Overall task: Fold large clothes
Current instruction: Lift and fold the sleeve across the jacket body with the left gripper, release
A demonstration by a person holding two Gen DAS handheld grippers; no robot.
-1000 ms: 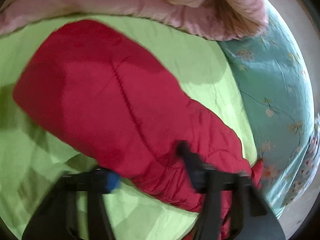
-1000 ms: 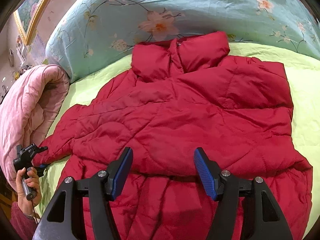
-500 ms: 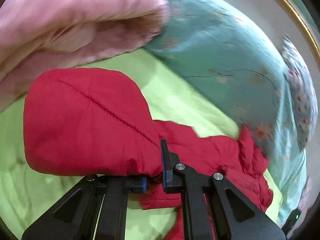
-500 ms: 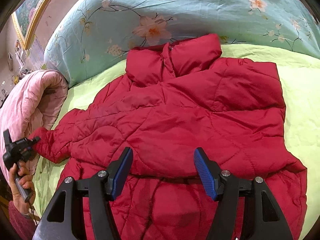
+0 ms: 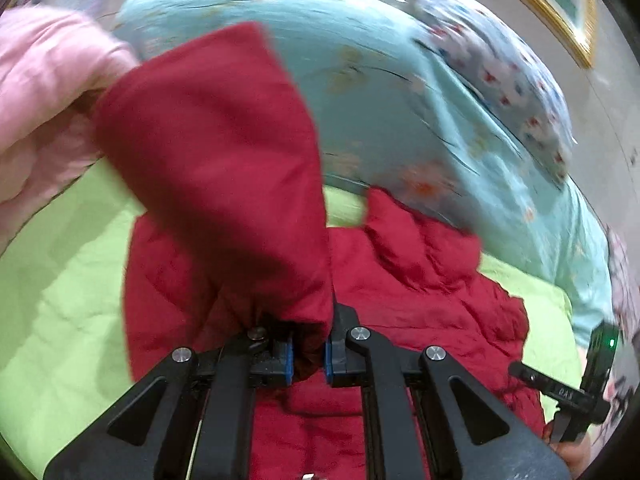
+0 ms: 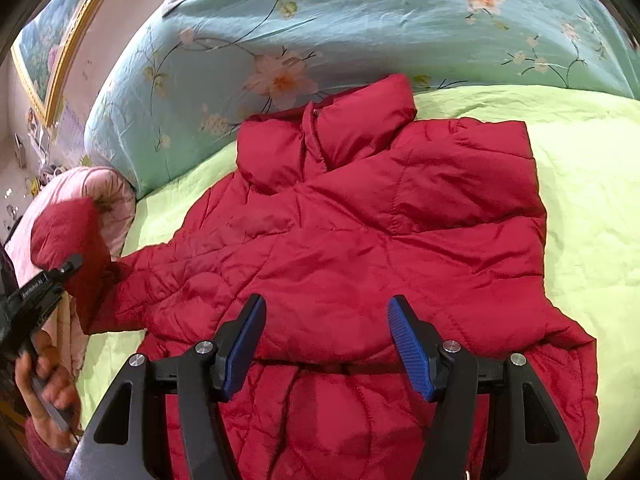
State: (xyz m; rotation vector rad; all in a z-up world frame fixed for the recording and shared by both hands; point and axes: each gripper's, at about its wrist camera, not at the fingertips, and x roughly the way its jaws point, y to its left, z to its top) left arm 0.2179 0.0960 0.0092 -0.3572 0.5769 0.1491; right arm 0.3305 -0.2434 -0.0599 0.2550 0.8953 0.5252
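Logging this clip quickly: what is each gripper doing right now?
Left gripper: closed on the sleeve of the red jacket, lifted.
Right gripper: open, holding nothing, over the jacket's lower front.

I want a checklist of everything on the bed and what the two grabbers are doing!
Surface: bed with a lime-green sheet.
Job's things: red puffer jacket lying flat, collar toward the quilt; its sleeve is lifted off the sheet.
Clutter: teal floral quilt bunched at the far edge; pink blanket on the left side; patterned pillow on the quilt.
Grippers: left gripper shut on the sleeve cuff; right gripper open, above the jacket's lower part, holding nothing.
Cables: nothing seen.
Surroundings: gold-framed picture on the wall.
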